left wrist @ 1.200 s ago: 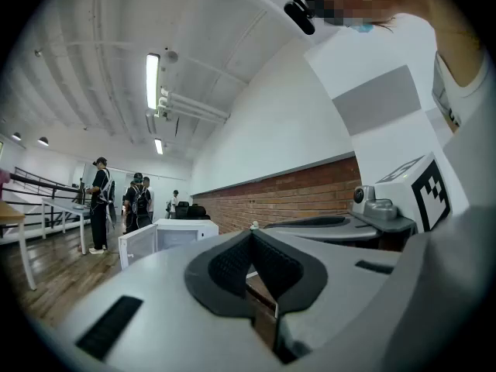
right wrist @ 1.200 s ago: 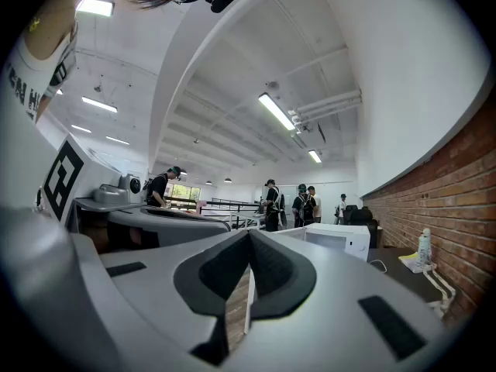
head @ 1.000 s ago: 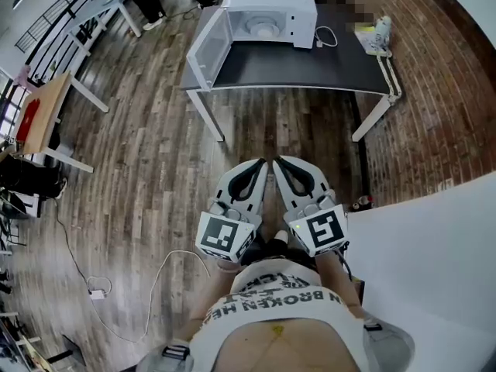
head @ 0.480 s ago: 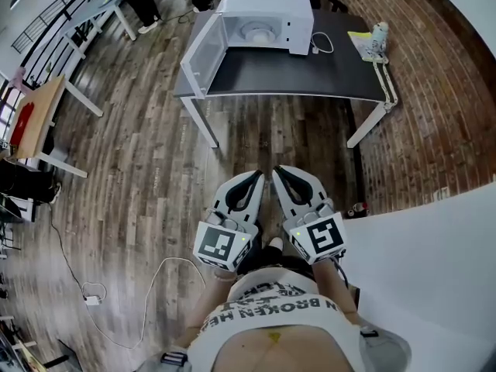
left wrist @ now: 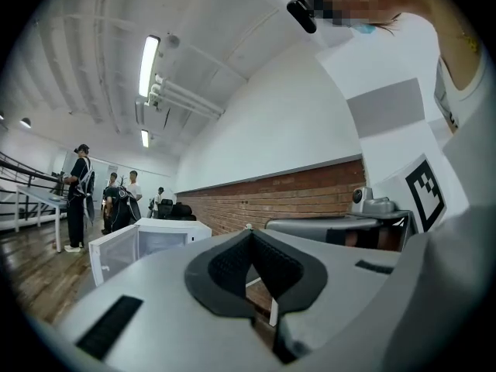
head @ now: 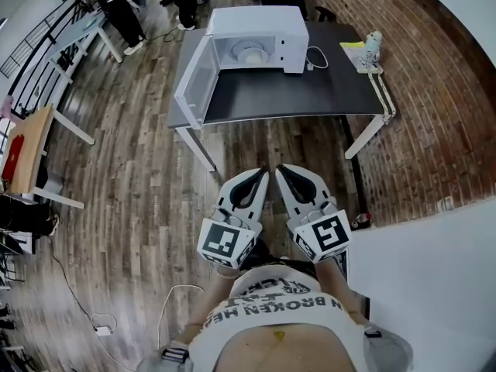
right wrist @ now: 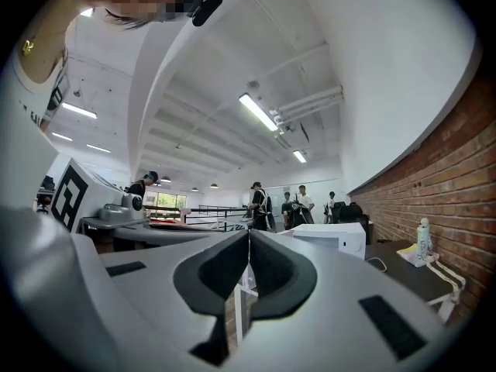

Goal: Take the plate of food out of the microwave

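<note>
Both pairs were shut tight with nothing between them. My left fingers (head: 229, 192) and my right fingers (head: 315, 186) lay side by side, their tips close together, pointing level above the wooden floor (head: 139, 177). The plate (head: 249, 53) was far ahead of them: a pale round shape on the bottom of the microwave (head: 260, 22), whose door (head: 194, 84) stood swung wide to the left. I could not make out any food on it. The microwave stood at the back of the dark surface (head: 310, 91), and bare floor and the empty front half of that surface lay between my tips and the plate, so they were well apart and touching nothing. Along my left fingers (left wrist: 155, 285) the microwave (left wrist: 151, 242) showed left of the closed tips; along my right fingers (right wrist: 139, 285) it (right wrist: 335, 239) showed to their right. A white cable (head: 316, 56) lay just beside the oven, and a small bottle (head: 373, 42) stood at the surface's far right corner.
</note>
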The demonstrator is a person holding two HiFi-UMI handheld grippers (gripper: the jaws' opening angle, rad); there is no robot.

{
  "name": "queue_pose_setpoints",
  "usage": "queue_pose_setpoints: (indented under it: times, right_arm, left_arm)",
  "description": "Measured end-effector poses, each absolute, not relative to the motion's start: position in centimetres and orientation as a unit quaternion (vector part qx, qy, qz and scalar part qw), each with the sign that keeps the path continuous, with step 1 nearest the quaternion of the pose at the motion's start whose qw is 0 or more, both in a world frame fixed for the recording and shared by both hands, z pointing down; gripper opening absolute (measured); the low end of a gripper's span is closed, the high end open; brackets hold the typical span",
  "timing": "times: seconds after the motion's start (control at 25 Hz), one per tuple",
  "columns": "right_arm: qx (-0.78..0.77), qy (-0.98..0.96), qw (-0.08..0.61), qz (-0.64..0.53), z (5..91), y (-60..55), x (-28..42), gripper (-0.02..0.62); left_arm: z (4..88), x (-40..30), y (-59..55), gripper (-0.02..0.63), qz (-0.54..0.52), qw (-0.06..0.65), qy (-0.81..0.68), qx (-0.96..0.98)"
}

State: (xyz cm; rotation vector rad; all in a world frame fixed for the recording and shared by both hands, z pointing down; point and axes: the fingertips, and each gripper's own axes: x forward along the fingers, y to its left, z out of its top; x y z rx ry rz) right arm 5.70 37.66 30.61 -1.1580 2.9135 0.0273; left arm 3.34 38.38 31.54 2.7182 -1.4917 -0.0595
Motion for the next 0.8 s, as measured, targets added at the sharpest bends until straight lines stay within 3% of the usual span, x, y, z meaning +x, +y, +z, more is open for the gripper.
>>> queue_pose_setpoints:
  times: [0.6,0.8]
  right_arm:
    - [-0.399,0.917,-0.007,-0.006,32.7,28.8,-0.8,0.009]
    - [-0.399,0.917,-0.015,-0.010,33.2,28.1,-2.1,0.009]
  left_arm:
    - [32.7,-2.3,29.7,0.006,0.006,-0.005,-0.450,0.893]
    - [33.5,-3.4,28.6,0.006,0.005,0.023,-0.445,0.895]
